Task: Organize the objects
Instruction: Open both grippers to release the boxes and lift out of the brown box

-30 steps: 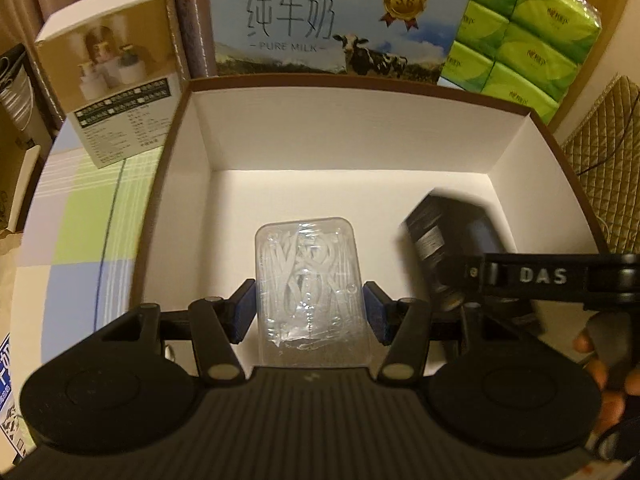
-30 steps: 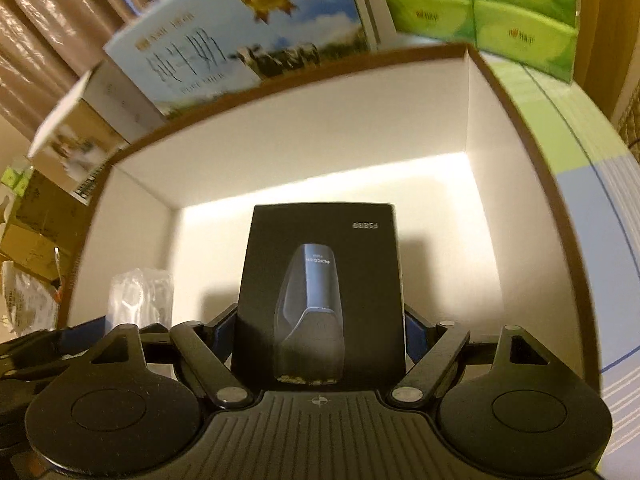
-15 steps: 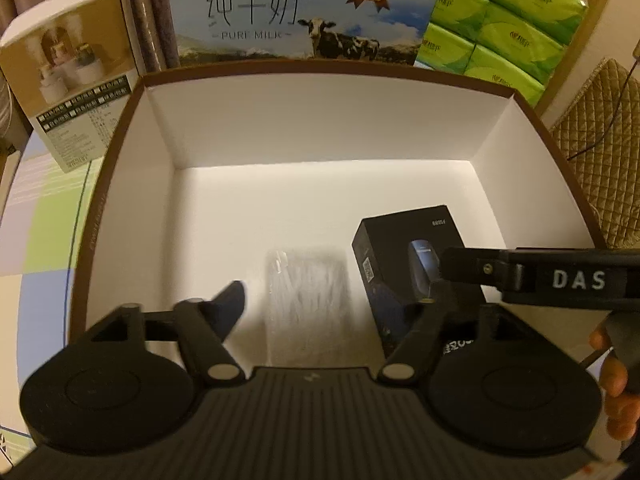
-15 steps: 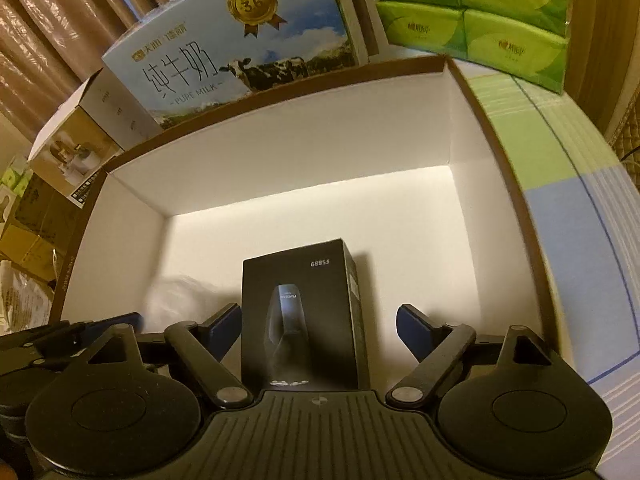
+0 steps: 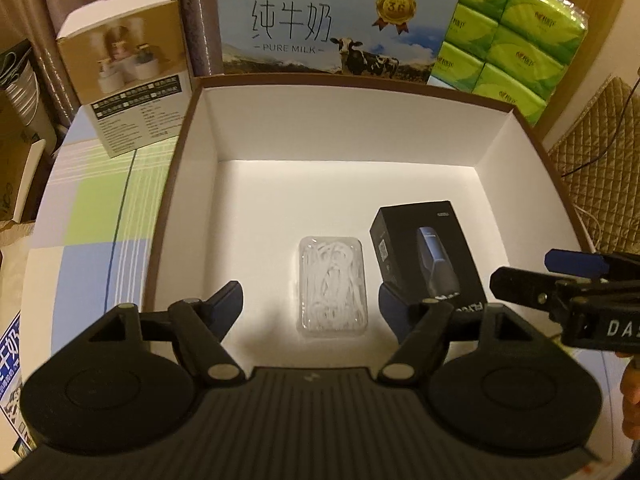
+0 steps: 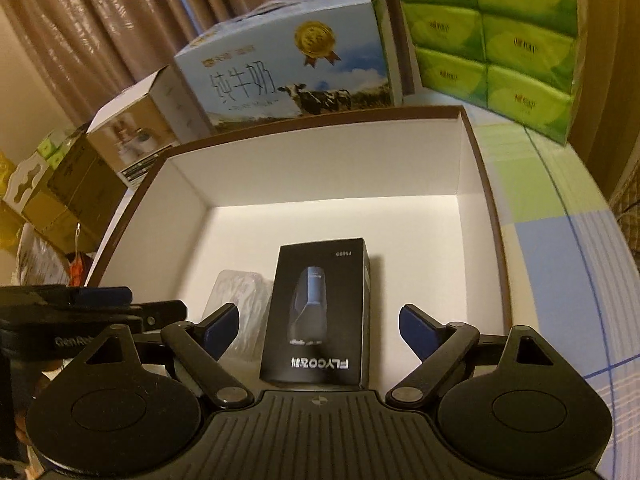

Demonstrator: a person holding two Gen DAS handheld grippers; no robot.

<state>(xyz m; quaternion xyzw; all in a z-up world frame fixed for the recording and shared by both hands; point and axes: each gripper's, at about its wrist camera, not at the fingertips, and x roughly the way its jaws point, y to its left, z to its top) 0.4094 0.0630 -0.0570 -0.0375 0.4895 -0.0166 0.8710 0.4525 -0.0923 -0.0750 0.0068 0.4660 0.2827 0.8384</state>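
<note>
A clear plastic case (image 5: 332, 284) of white picks lies flat on the floor of a large box (image 5: 360, 140) with white walls and a brown rim. Beside it on the right lies a black shaver box (image 5: 424, 256). My left gripper (image 5: 310, 304) hangs open above the near end of the case, its pads well clear of it. In the right wrist view my right gripper (image 6: 318, 320) is over the black shaver box (image 6: 320, 312). Its jaws are opening, wide of both box sides. The clear case (image 6: 240, 300) shows partly behind its left finger.
Behind the large box stand a blue milk carton (image 5: 336, 24), stacked green tissue packs (image 5: 508, 28) and a small beige product box (image 5: 132, 68). A checked tablecloth (image 5: 96, 216) covers the table on the left. A quilted seat (image 5: 592, 168) is at the right.
Both grippers have let go and drawn back upward. The clear case and the black box now lie free on the box floor, smaller in view.
</note>
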